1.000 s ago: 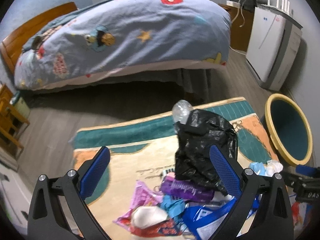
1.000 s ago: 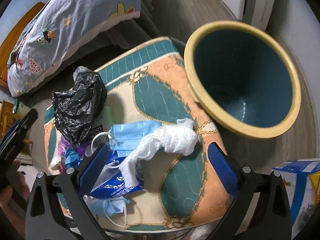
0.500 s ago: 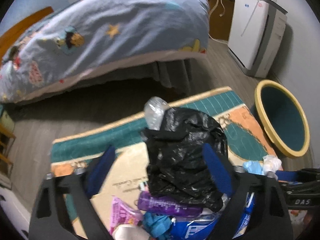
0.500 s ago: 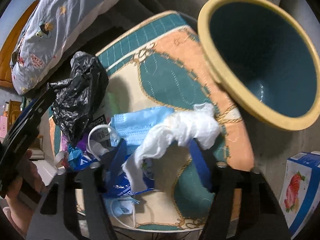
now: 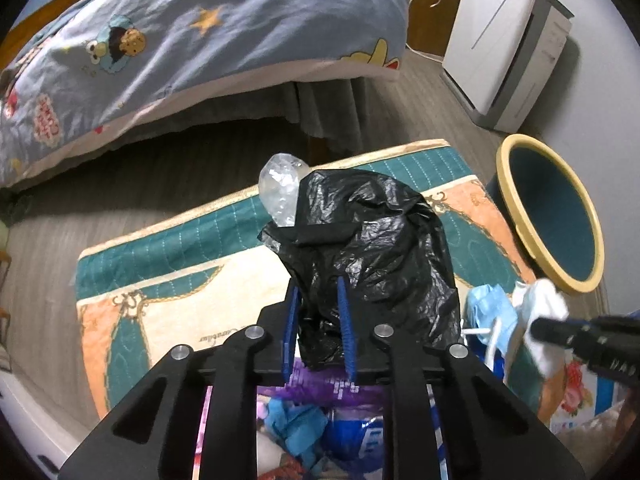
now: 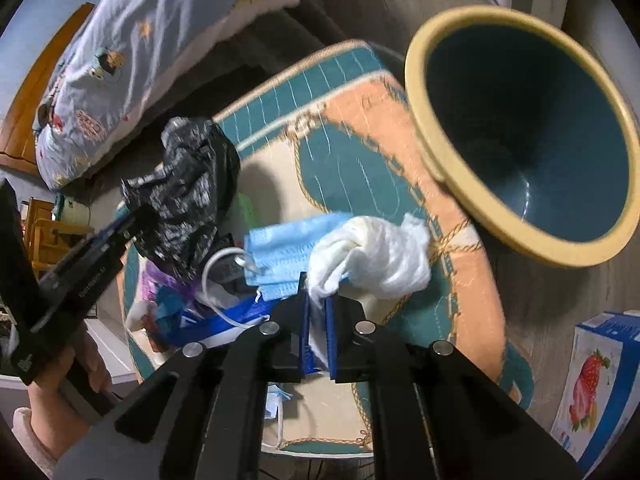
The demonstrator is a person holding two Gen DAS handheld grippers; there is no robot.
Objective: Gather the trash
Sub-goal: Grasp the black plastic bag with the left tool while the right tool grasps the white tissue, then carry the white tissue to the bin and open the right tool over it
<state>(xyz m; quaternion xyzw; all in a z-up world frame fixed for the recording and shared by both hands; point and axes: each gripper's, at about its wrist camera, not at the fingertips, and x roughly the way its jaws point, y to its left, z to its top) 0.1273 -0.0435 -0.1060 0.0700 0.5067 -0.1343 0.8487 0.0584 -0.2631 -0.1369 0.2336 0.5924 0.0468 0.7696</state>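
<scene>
The left gripper [image 5: 318, 322] had just closed, fingers pinching the black bag [image 5: 376, 248]. The right gripper [image 6: 317, 320] had just closed, clamping the white tissue [image 6: 372, 252] beside the bin [image 6: 520, 120].

A big bed [image 5: 200, 40] with a blue cartoon blanket stands on the grey wood floor [image 5: 120, 176] by a white machine [image 5: 504, 40].

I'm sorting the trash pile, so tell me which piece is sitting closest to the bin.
The crumpled white tissue, pinched by the right gripper. It lies right by the yellow-rimmed bin, while the black plastic bag and blue face mask sit farther away.
</scene>
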